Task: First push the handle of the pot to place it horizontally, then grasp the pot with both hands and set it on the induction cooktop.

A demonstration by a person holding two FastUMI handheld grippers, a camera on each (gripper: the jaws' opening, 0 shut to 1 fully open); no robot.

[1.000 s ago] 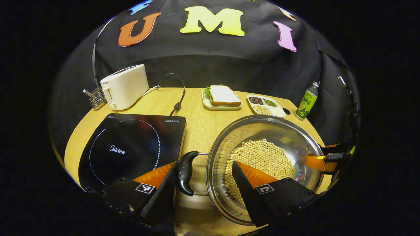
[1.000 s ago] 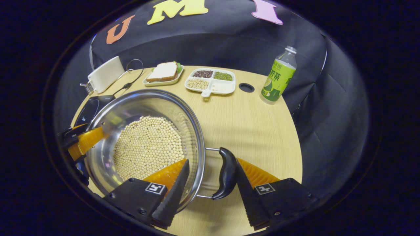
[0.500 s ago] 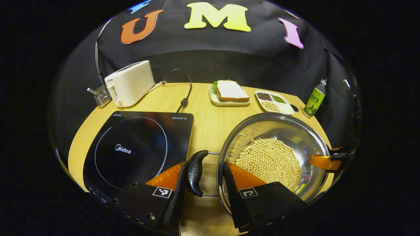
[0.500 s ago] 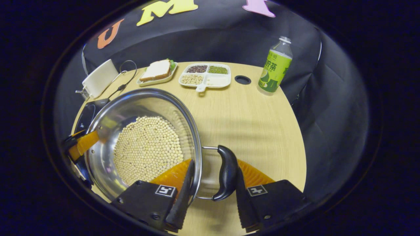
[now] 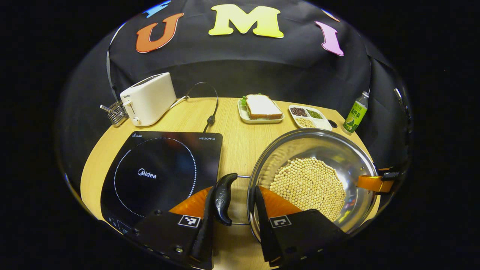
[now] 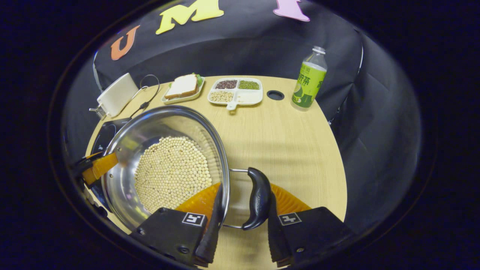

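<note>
Wore black housings on left gripper (image 5: pixel 233 219) and right gripper (image 6: pixel 243 221), each with square black-and-white markers, small screws, ribbed wedge-shaped fingers.

The pot (image 5: pixel 318 150) is polished metal, mirror-bright inside, with glossy black plastic handles (image 5: pixel 223 198). The induction cooktop (image 5: pixel 161 168) has a smooth, glassy black top. The worktop (image 6: pixel 285 142) shows pale matt wood grain. The toaster (image 5: pixel 148 99) looks like smooth cream plastic; the bottle (image 6: pixel 308 80) is clear plastic.

What we cannot make out

The left gripper (image 5: pixel 234 225) hides the induction cooktop (image 5: pixel 161 172) near corner; the pot (image 6: pixel 165 165) covers most of it in the right gripper view.
</note>
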